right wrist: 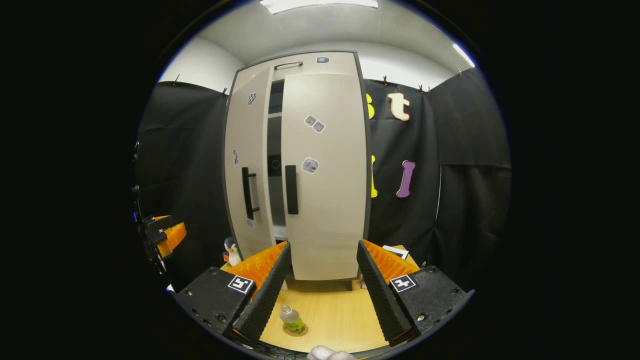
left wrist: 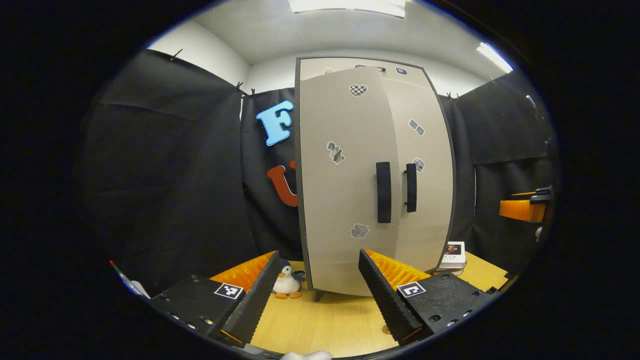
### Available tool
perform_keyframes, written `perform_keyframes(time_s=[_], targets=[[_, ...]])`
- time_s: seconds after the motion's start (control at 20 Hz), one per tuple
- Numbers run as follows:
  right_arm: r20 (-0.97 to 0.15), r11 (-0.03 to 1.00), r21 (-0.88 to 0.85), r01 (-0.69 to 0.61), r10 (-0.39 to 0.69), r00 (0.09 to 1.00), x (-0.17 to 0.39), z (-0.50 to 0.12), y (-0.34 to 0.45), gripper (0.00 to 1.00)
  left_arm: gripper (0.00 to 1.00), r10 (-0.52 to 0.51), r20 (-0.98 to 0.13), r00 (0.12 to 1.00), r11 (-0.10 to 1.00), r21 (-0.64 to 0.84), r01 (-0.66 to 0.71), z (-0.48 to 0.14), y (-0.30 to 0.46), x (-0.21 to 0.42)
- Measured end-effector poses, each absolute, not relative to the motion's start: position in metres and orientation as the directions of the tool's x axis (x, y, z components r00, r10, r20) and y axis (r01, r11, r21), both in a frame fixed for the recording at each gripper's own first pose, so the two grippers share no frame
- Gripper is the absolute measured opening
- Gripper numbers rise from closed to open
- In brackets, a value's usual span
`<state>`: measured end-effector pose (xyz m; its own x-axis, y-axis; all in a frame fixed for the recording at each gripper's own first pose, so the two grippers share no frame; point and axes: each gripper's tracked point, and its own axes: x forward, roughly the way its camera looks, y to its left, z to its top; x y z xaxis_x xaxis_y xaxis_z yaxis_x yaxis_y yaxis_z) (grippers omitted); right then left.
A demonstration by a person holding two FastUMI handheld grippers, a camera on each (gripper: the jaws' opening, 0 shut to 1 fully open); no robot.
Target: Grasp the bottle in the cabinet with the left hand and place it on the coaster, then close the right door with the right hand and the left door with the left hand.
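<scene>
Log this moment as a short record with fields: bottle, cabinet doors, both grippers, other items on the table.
bottle: small clear plastic bottle with a green label, upright on the round brown coaster on the light wooden table
right door: beige cabinet door with a black bar handle, looks shut
left door: matching beige door, ajar, a dark gap beside it
left gripper: open, empty, facing the cabinet
right gripper: open, empty
other items: penguin plush toy; stacked books
</scene>
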<state>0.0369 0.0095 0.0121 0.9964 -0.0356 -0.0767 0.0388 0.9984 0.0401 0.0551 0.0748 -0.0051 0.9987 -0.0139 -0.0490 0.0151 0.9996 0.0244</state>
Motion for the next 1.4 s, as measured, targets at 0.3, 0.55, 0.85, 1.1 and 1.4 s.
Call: perform_keyframes(time_s=[0.3,0.55,0.85,1.1,1.4], targets=[[-0.065,0.999,0.021,0.042,-0.04,0.997,0.034,0.013,0.015,0.82,0.96,-0.033,-0.042,0.999,0.999,0.017,0.034,-0.002,0.07,0.052],[-0.059,0.997,0.031,0.065,-0.064,0.996,0.03,0.014,0.008,0.82,0.96,-0.051,-0.039,0.998,0.999,0.013,0.052,0.0,0.067,0.052],[-0.041,0.996,0.031,0.086,-0.084,0.996,0.028,0.022,0.007,0.82,0.96,-0.076,-0.041,0.996,0.997,0.008,0.076,0.002,0.066,0.058],[-0.038,0.996,0.02,0.09,-0.089,0.995,0.028,0.024,0.007,0.82,0.96,-0.082,-0.035,0.996,0.996,0.015,0.083,0.004,0.065,0.059],[-0.028,0.995,0.023,0.099,-0.098,0.995,0.028,0.027,0.005,0.82,0.96,-0.088,-0.032,0.996,0.996,0.022,0.089,0.005,0.066,0.061]])
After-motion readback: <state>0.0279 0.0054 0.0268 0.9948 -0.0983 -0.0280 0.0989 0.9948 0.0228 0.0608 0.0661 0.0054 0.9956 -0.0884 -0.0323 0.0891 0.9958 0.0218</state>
